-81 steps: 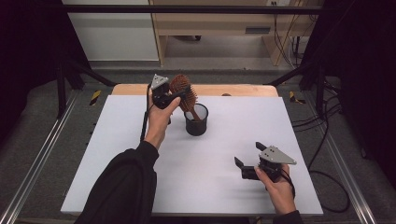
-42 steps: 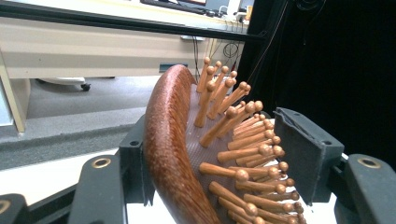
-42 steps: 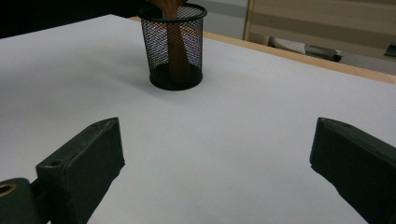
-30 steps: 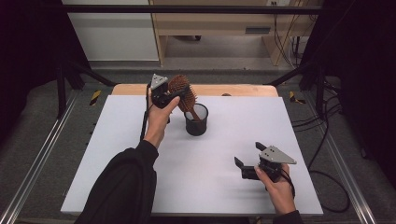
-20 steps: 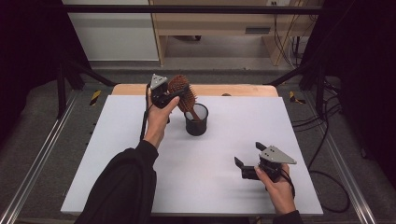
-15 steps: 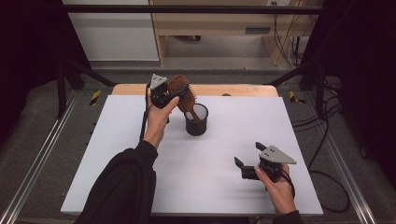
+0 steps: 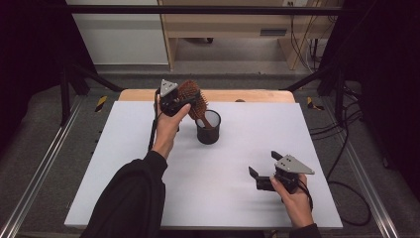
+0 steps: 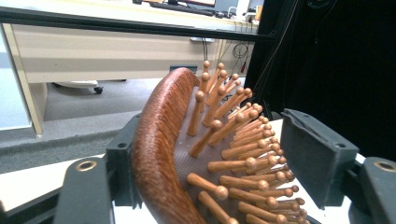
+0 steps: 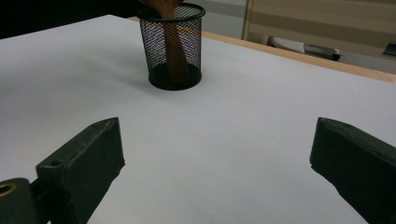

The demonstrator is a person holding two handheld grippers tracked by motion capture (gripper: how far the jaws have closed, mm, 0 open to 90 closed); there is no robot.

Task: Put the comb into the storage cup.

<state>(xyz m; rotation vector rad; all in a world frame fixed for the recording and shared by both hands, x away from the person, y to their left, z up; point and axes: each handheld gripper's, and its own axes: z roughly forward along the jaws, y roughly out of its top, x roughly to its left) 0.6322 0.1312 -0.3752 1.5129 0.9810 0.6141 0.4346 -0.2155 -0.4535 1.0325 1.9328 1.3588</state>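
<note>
- The hairbrush [image 7: 190, 96] already stood with its handle down inside the black mesh cup [image 7: 208, 130], which sat on the white table [image 7: 124, 163] toward its far edge; the right gripper view showed the wooden handle reaching the cup's bottom.
- The brush head leaned out over the cup's rim toward the left gripper [image 7: 173, 101], and still lay between that gripper's fingers.
- In the left gripper view, the brush's smooth wooden back lay against one finger, while the other finger [image 8: 314, 154] stood just clear of the bristle tips; the fingers had just been opening, so the grasp looked released or nearly so.
- Judged from this, the placing was done and the letting go was under way. What seemed left was to open fully and draw the left gripper away from the cup without dragging the brush or tipping the cup.
- The right gripper [image 7: 262, 168] rested on the table well on the near side of the cup, in the person's hand, its fingers spread wide with nothing between them.
</note>
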